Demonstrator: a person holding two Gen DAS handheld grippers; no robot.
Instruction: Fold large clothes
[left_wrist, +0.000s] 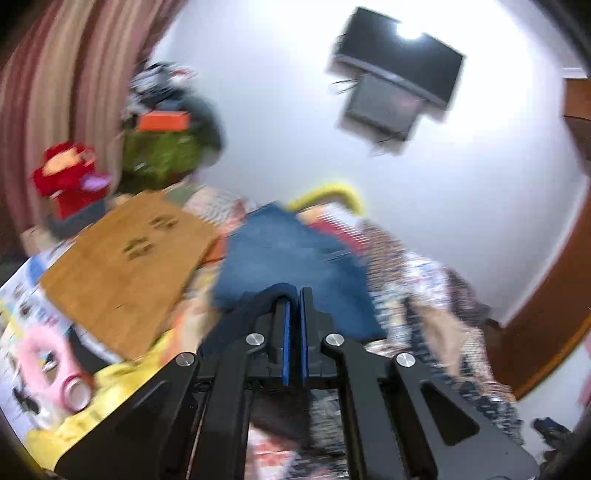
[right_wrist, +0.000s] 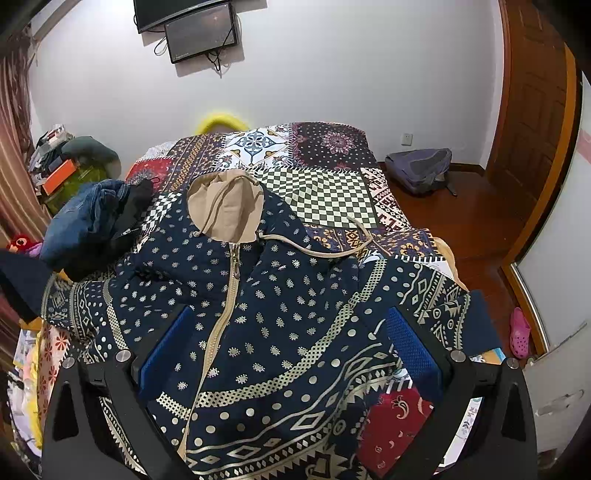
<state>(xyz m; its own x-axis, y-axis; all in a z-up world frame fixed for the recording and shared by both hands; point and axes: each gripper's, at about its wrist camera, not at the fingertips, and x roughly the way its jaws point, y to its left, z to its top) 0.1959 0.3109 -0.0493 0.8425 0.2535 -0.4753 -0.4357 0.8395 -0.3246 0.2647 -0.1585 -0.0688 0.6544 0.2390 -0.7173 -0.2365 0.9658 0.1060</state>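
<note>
Jaws of the left gripper (left_wrist: 294, 295) stand pressed together, the two blue pads almost meeting, and a fold of dark fabric (left_wrist: 258, 299) loops over the left fingertip; whether it is pinched between the pads the blurred left wrist view does not settle. Jaws of the right gripper (right_wrist: 288, 332) stand wide apart, one blue pad to each side, holding nothing and hovering over the hooded jacket (right_wrist: 280, 314).

That jacket, navy with pale dots and banded borders, shows clearly only in the right wrist view: it lies spread front-up on the near part of the bed (right_wrist: 332, 199), zip (right_wrist: 229, 288) closed, its beige hood (right_wrist: 225, 206) open and pointing toward the bed's far edge, a drawstring (right_wrist: 332, 251) trailing to the right. At the bed's left edge sits a heap of blue denim (right_wrist: 88, 218) with black cloth (right_wrist: 136, 206) against it.

The left wrist view, smeared by motion, shows blue denim (left_wrist: 291, 254) just beyond the fingertips and, to their left, a brown cardboard sheet (left_wrist: 125, 269) over a printed box (left_wrist: 26, 295).

Past the bed's far edge, both views show two dark screens (right_wrist: 199, 29) on the white wall. Only the right view shows a grey backpack (right_wrist: 421, 170) on the wooden floor and a pink shoe (right_wrist: 519, 332).
</note>
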